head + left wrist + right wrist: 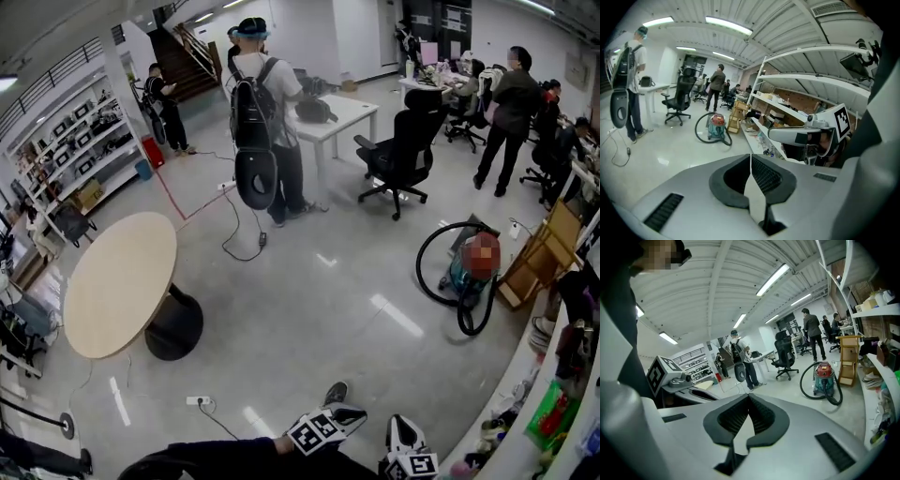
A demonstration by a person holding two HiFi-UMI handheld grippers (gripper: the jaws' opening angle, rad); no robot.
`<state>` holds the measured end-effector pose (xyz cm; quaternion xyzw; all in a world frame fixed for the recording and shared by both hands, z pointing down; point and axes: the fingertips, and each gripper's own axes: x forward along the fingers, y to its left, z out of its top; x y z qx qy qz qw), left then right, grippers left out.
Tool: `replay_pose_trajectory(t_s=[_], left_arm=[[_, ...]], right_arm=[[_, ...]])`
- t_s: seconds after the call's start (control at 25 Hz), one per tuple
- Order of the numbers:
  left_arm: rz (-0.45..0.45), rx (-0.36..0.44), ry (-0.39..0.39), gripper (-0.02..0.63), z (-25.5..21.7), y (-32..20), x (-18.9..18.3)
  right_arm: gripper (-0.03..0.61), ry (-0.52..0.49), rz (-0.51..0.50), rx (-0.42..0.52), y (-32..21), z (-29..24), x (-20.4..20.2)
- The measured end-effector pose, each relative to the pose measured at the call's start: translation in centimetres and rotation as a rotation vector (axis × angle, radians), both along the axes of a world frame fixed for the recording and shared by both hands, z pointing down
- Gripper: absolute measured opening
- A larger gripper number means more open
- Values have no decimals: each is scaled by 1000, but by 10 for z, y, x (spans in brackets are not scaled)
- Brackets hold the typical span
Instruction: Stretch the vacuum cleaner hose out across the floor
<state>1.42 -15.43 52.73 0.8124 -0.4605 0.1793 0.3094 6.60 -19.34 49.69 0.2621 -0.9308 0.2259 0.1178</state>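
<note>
The vacuum cleaner [471, 263], teal with a red top, stands on the floor at the right, and its black hose [427, 277] curls in a loop around it. It also shows far off as the vacuum cleaner [716, 125] in the left gripper view and the vacuum cleaner [824, 376] with its looped hose [805, 386] in the right gripper view. My left gripper [354, 412] and right gripper [403, 427] sit at the bottom edge, well short of the vacuum. The left gripper [750, 157] and the right gripper [749, 397] are both shut with nothing between the jaws.
A round wooden table [117, 281] stands at the left. A person with a backpack [262, 112], a white desk [345, 114] and a black office chair [403, 150] lie ahead. A wooden stand [536, 261] and cluttered shelving [553, 412] line the right. A power strip [199, 401] lies near my feet.
</note>
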Motion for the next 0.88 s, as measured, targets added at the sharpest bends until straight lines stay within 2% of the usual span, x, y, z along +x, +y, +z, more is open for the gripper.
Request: replay_pose_trajectory(t_s=[0.12,0.28,0.48,0.6,0.72,0.88], left_arm=[[55,18,46,25,-2,-64,-17],[164,99,71,25,-29,-151,-43],[219,84,92,25,-20,-246,-90],[220,44,114,25,-2,-276,-107],[226,8,110,25,11,-303,-116],[174,0,93,25,13,-349,-127]], right_arm=[[5,37,106,8,-60,-1,-4],[5,72,220,57,-139,-26,-25],[4,125,206,47,-218,-31,-89],[5,151,231,32,-251,-19,-95],[5,123,259,-23,-279,4,-97],[5,94,196,-70,-334,20,-118]])
